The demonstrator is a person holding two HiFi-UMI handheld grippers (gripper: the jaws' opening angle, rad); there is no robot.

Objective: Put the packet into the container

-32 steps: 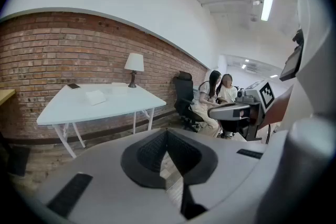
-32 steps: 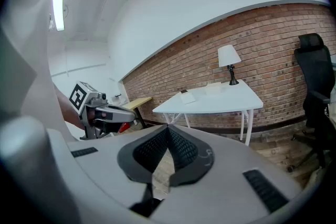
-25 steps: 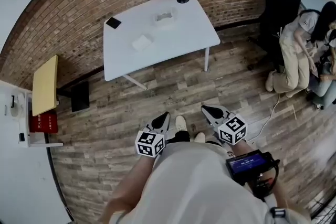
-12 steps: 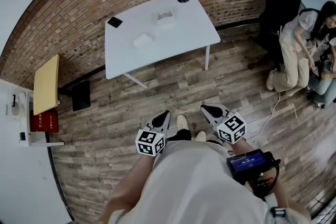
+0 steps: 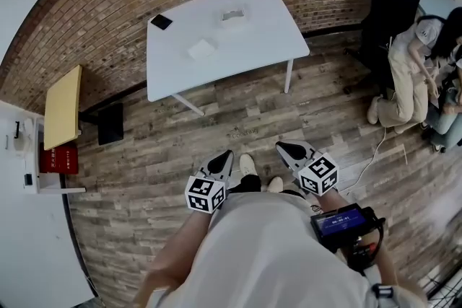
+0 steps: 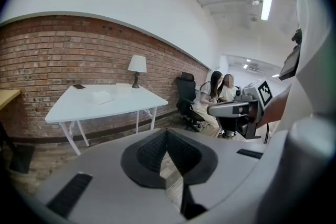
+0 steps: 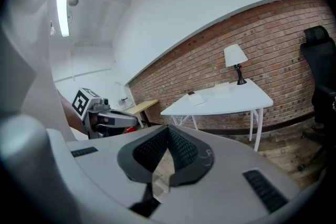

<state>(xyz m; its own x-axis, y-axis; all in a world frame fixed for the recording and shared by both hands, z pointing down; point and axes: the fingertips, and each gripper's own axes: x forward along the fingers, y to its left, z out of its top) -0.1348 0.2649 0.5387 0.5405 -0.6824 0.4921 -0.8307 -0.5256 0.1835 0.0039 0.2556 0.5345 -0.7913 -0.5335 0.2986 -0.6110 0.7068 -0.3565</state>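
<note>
L gripper (image 5: 227, 156) & R gripper (image 5: 284, 149) closed, empty.

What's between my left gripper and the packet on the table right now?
In the head view, only wood floor, then the near edge of the white table. The packet lies on top; the left gripper is far short.

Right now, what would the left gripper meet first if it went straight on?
Nothing near. The left gripper points across open floor, probably toward the right end of the white table; height and depth are unclear.
</note>
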